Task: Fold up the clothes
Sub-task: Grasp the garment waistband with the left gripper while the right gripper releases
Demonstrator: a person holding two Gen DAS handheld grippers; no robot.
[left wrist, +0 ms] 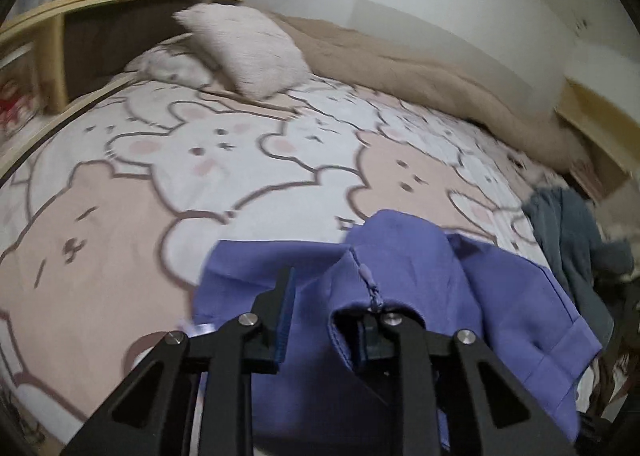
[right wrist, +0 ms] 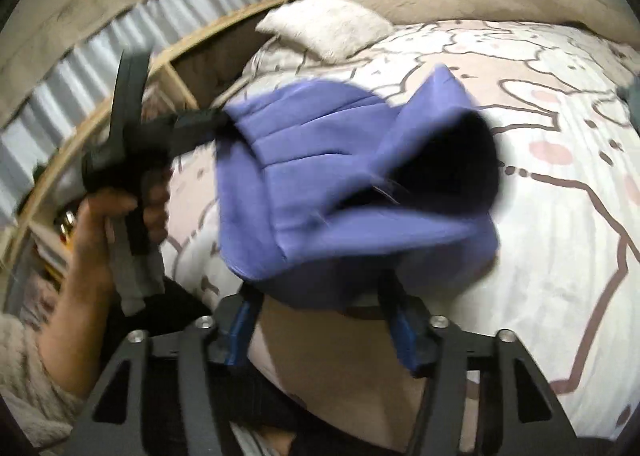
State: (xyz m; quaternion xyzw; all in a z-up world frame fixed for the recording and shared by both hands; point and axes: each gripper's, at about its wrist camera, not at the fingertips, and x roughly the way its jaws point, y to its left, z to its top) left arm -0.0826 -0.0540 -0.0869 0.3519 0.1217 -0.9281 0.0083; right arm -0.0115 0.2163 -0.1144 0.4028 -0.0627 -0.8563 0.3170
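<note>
The purple garment (left wrist: 404, 276) hangs bunched above the cartoon bedsheet (left wrist: 224, 160), its zipper (left wrist: 370, 284) facing my left gripper (left wrist: 326, 320), whose fingers stand spread, cloth draped over one. My right gripper (right wrist: 320, 320) is spread too, fabric covering its tips. A pale pillow (left wrist: 244, 48) rests near the headboard (left wrist: 104, 28); grey clothes (left wrist: 568, 232) lie beside.

A home bedroom; a bed (left wrist: 240, 160) with cartoon-bear sheet, fluffy pillow (left wrist: 248, 48), tan duvet (left wrist: 420, 68), wooden headboard (left wrist: 100, 4).
</note>
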